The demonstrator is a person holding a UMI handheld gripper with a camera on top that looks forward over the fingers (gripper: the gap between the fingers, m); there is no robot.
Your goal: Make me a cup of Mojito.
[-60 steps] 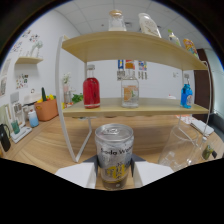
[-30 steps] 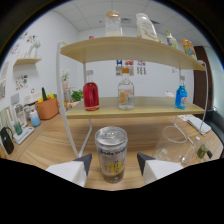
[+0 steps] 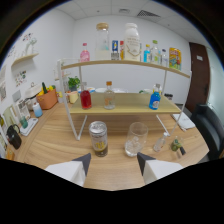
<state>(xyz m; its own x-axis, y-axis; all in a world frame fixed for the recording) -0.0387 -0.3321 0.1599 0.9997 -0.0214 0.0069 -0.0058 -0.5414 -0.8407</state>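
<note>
Can [image 3: 98,139] stands left of glass [image 3: 135,139] on worktop [image 3: 55,142] | my tool [image 3: 113,161] wide open, empty | next: approach squarely.

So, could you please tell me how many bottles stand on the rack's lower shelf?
3: a red bottle at one end, a clear bottle mid-shelf, a blue bottle at the other end. None looks hidden.

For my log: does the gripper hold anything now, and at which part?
Nothing is held. The gripper is open, and the can stands alone on the table, just ahead of the fingers.
</note>
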